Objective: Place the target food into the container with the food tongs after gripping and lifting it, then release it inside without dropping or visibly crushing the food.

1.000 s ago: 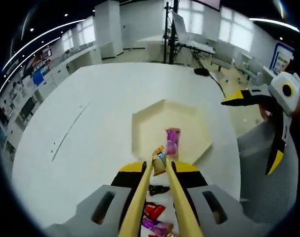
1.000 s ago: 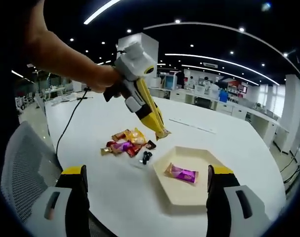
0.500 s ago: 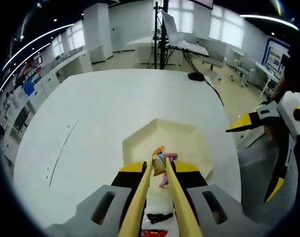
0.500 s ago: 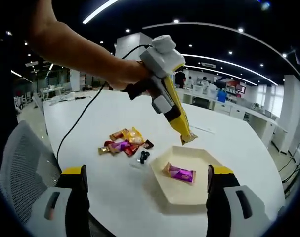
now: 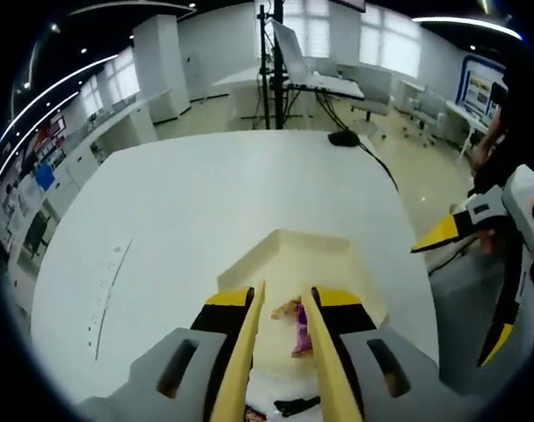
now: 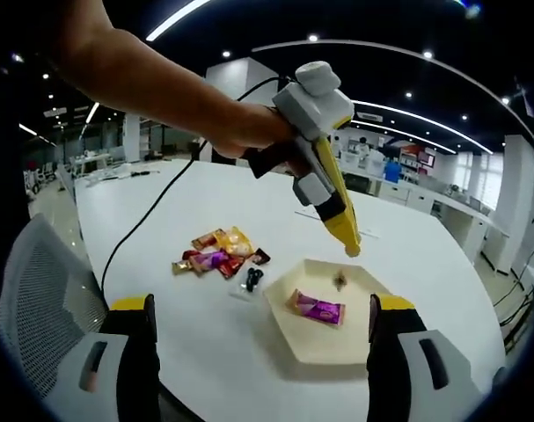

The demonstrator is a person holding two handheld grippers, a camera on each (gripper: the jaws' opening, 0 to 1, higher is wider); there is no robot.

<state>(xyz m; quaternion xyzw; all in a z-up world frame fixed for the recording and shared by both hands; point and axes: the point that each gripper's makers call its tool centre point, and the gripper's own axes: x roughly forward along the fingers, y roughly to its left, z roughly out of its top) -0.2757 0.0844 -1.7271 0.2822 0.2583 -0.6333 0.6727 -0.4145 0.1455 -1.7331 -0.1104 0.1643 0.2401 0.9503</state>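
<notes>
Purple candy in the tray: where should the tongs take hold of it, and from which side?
Grip the purple candy across its narrower middle, coming down from above. It lies flat in the tray with its long wrapper ends free, and the walls probably hinder a sideways approach. The small candy lies apart from it.

The left gripper (image 5: 281, 303) has two long, slim, tan-yellow tong blades that rise from grey moulded jaw blocks, each block with a dark oblong slot and a yellow cap edged in black. In the right gripper view the same tool shows a white boxy head, a dark handle, a yellow-and-black tapering body, and a black cable (image 6: 152, 211) trailing from its rear. A bare forearm (image 6: 152, 79) and hand (image 6: 249, 132) carry it; no sleeve shows. The right gripper (image 6: 258, 338) has grey jaw blocks with yellow tops and dark slots, and in the left gripper view its white shell with a black-and-yellow pointed jaw.
</notes>
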